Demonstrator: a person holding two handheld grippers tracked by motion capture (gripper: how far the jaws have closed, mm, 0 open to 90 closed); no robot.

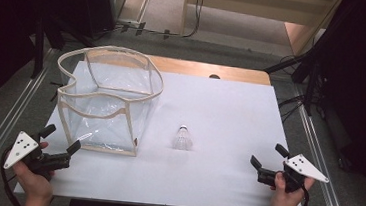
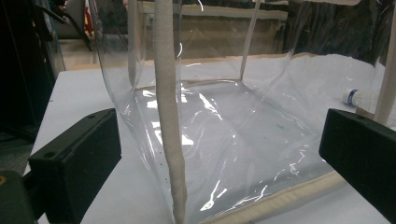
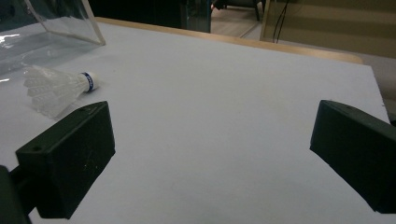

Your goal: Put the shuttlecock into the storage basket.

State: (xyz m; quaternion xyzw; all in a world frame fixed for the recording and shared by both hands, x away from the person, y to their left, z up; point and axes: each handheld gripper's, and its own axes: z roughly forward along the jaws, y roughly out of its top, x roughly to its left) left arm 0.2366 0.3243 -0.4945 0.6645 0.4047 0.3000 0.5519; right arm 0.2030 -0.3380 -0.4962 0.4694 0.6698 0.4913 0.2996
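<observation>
A clear plastic bag (image 1: pixel 107 101) with beige fabric trim stands open on the white table sheet (image 1: pixel 220 116) at the left. To its right a white shuttlecock (image 1: pixel 183 137) lies on the sheet, its cork end pointing away from me. My left gripper (image 1: pixel 61 139) is open at the near left, aimed at the bag's near corner seam (image 2: pixel 168 140) from close by. My right gripper (image 1: pixel 269 156) is open at the near right, with bare sheet between its jaws. The shuttlecock (image 3: pixel 58 88) lies ahead of it to the left; the bag (image 3: pixel 51 28) stands beyond.
The wooden table edge (image 1: pixel 214 70) shows past the sheet at the back. Metal rails (image 1: pixel 14 113) run along both sides of the table. Dark stands and cables (image 1: pixel 314 69) sit on the floor behind and at the right.
</observation>
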